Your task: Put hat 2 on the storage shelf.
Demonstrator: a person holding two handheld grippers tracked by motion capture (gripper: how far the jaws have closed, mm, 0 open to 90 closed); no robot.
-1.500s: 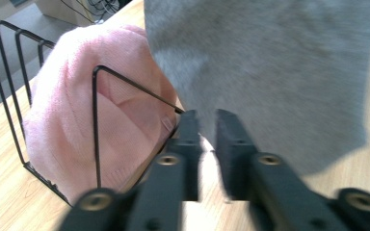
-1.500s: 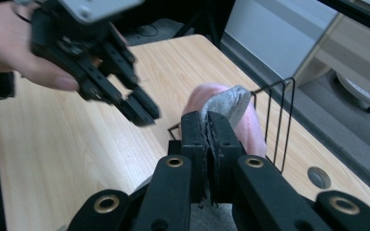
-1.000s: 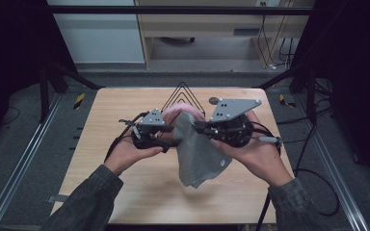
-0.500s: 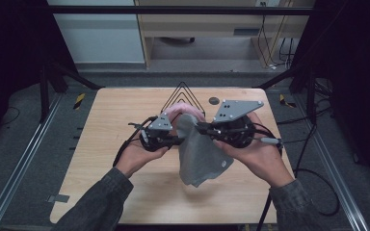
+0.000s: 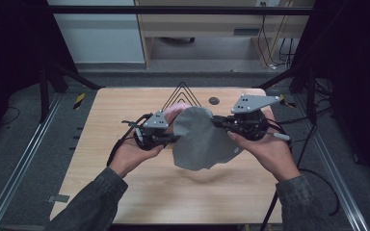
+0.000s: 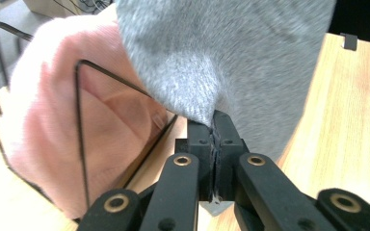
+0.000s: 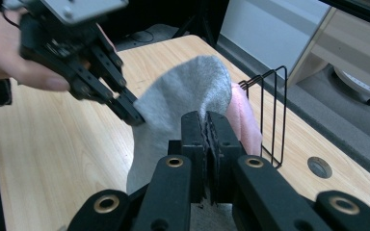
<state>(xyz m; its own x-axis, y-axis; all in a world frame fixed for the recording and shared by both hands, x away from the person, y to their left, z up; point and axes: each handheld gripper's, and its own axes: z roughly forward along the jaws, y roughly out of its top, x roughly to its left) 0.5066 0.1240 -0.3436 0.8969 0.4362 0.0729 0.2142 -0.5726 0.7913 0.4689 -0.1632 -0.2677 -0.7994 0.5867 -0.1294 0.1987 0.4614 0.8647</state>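
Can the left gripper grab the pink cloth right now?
Probably not. The left gripper is shut on the grey cloth, so its fingers are busy, though the pink cloth sits close by in the wire rack.

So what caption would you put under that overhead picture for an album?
Two hand-held grippers, left and right, hold a grey cloth stretched between them above a wooden table.

I'm looking at a pale wooden surface (image 5: pixel 125 202) on grey carpet (image 5: pixel 24 130), a wooden desk (image 5: pixel 207 26) behind it, dark edges all round.
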